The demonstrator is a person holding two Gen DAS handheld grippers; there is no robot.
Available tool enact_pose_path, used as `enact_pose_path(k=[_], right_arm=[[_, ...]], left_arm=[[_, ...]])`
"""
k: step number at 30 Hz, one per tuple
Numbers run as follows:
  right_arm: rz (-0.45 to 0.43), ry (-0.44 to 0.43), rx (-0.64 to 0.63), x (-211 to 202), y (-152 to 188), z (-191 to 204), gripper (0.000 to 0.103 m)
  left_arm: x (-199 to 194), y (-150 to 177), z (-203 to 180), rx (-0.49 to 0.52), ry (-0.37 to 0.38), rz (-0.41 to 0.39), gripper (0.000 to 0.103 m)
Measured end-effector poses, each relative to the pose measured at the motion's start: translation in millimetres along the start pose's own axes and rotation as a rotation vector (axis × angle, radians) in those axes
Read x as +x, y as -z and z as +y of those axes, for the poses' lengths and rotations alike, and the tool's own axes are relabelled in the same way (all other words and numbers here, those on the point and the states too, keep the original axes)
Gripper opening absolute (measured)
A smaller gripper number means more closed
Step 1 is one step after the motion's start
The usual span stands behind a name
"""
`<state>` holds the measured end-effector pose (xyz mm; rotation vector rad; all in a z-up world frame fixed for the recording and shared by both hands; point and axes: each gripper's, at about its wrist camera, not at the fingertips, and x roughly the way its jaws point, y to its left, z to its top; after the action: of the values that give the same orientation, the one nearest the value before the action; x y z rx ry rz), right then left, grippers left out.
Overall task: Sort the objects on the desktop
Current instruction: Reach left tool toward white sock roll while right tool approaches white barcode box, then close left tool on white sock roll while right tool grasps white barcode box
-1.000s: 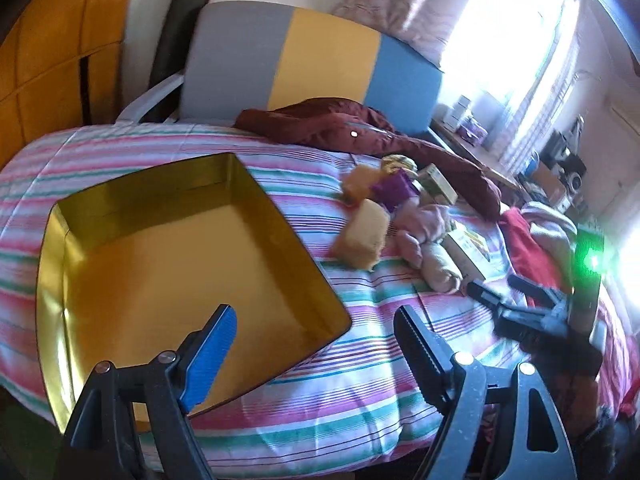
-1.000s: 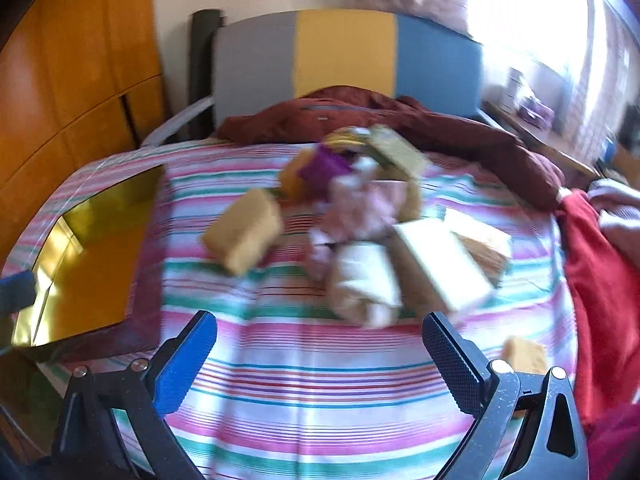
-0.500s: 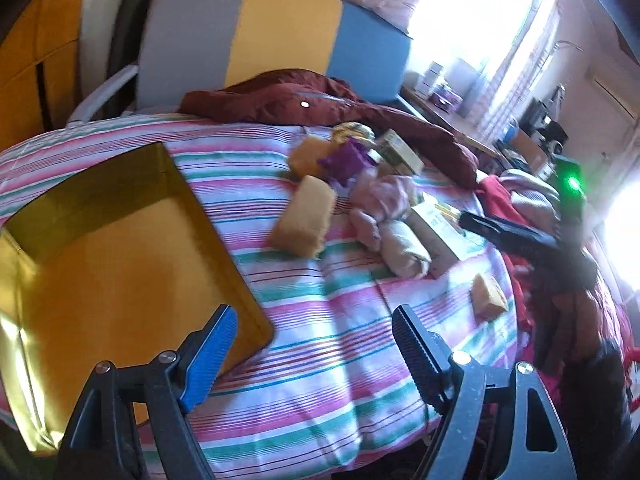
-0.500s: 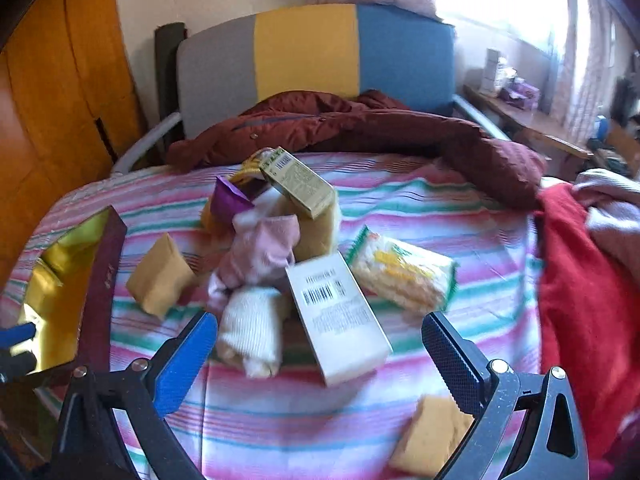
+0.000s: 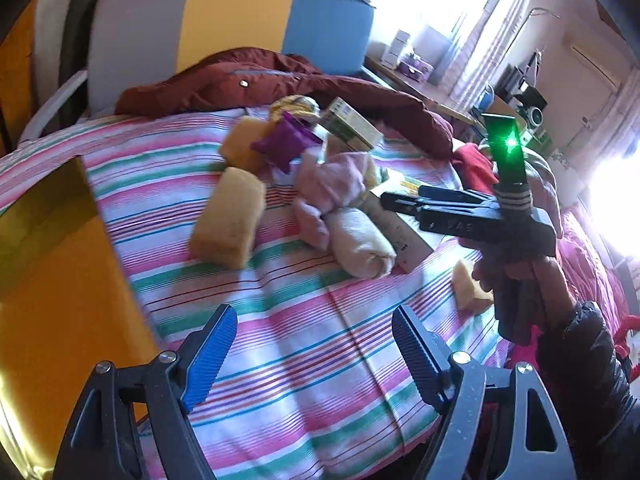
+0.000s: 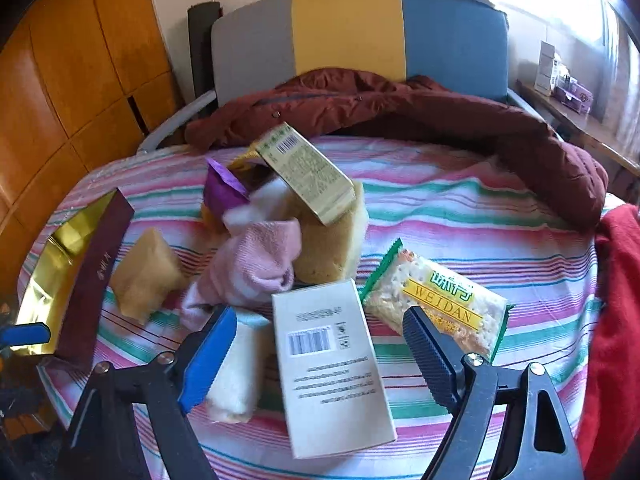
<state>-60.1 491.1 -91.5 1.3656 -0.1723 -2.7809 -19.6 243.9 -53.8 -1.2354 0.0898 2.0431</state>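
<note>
Now right tongs (image 6: 316, 354) over white box (image 6: 332, 376)

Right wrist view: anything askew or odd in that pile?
Yes. The green box sits tilted, propped on a sponge and the heap rather than lying flat. A pink sock is draped loosely over the pile. The white box lies flat between the open right gripper's fingers, untouched.

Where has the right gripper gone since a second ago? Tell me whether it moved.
Yes. The right gripper has advanced toward the headboard, now straddling the white box; its jaws have just been closing, pads not yet touching it.
</note>
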Motion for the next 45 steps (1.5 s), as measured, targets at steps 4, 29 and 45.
enact_pose_path(k=[4,29,45], right_arm=[[0.063,0.004,-0.029,12,4,-1,0.066],[-0.026,-0.004,-0.013,-25,-4,-3,0.050],[-0.106,-0.071,-0.024,-44,-6,5,0.050]], left_arm=[[20,-7,-12,0.024,0.010,0.014,0.075],[127,-37,-37,-0.058,0.015,0.087,0.059],[34,-9,-38,0.066,-0.076,-0.094,0.054]])
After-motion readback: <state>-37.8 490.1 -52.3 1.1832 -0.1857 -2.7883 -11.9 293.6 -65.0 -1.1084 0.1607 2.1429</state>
